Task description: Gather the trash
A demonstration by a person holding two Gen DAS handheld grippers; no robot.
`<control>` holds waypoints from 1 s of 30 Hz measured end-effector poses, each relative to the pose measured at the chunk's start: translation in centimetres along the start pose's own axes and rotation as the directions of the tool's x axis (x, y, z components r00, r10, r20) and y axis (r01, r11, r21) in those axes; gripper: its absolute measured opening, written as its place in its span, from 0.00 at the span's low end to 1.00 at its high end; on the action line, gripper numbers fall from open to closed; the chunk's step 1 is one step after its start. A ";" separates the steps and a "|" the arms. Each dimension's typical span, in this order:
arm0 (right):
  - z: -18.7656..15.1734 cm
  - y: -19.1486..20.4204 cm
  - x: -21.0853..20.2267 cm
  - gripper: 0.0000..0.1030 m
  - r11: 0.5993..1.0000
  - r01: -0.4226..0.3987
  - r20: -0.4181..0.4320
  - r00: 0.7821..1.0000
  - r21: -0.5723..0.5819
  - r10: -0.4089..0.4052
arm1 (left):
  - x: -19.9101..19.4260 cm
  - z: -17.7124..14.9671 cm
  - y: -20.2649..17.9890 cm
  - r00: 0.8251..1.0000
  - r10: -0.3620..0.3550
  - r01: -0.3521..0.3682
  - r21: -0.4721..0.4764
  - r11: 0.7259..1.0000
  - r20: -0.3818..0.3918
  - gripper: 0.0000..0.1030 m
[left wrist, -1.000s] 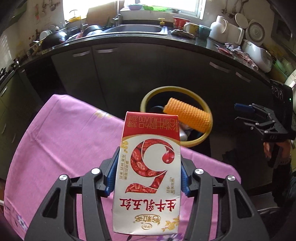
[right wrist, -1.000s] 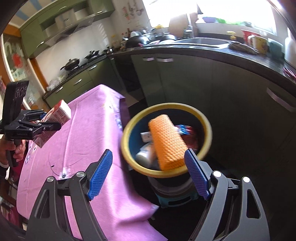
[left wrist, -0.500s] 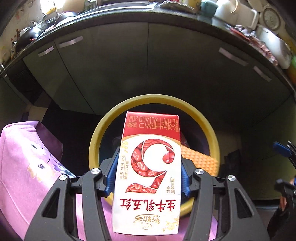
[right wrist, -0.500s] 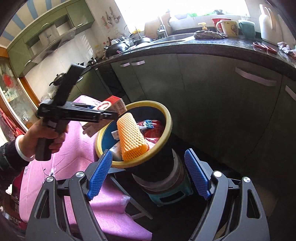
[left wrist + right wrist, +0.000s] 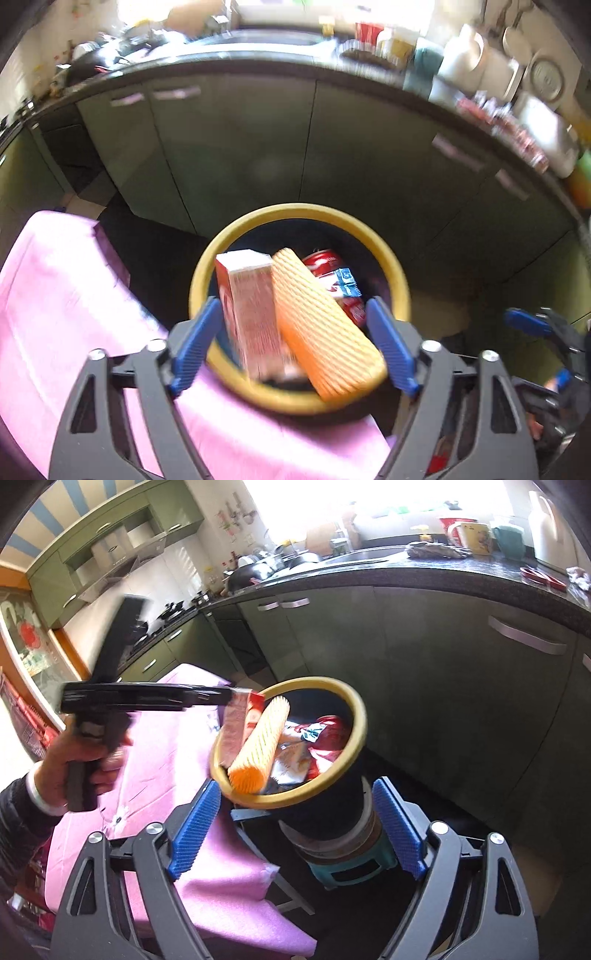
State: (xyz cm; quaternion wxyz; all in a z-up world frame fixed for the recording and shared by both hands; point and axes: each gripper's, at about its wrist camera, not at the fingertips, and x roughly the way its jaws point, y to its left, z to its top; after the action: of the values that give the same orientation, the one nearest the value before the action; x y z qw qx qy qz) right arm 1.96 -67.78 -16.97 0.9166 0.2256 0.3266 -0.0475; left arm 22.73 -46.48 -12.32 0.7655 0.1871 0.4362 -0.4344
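Red carton (image 5: 251,314) in bin (image 5: 397,273), stool (image 5: 354,871) (right view only)

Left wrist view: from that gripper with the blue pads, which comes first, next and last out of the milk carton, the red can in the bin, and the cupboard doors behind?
From the left gripper, jaws opening:
1. Milk carton, between the pads but untouched, dropping into the bin at its left.
2. Red can, deeper inside, toward the right.
3. Cupboard doors, far beyond the bin's yellow rim.

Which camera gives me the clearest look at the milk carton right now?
Left wrist: the milk carton stands inside the bin's yellow rim, beside the orange foam roll, though motion-blurred. Right wrist shows only a blurred sliver of it behind that roll.
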 end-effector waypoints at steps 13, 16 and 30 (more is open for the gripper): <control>-1.4 10.5 0.1 0.87 0.970 -0.086 -0.007 0.996 -0.226 0.086 | -21.2 -19.6 3.6 0.877 0.413 -0.334 -0.307 0.891 0.246 0.93; -2.0 12.8 0.0 0.89 0.959 -0.100 -0.008 0.995 -0.265 0.101 | -24.8 -23.7 4.4 0.816 0.525 -0.402 -0.415 0.816 0.242 0.93; -3.8 18.4 -4.7 0.95 0.923 -0.009 0.120 0.991 -0.385 0.060 | -36.6 -35.3 3.7 0.604 0.767 -0.503 -0.643 0.577 0.216 0.93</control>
State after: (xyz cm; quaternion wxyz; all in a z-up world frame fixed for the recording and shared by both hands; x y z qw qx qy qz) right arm 0.43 -49.96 -9.60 0.9629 0.0441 0.2654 0.0191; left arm -0.92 -2.58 -1.63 0.9722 0.0093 0.2334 -0.0140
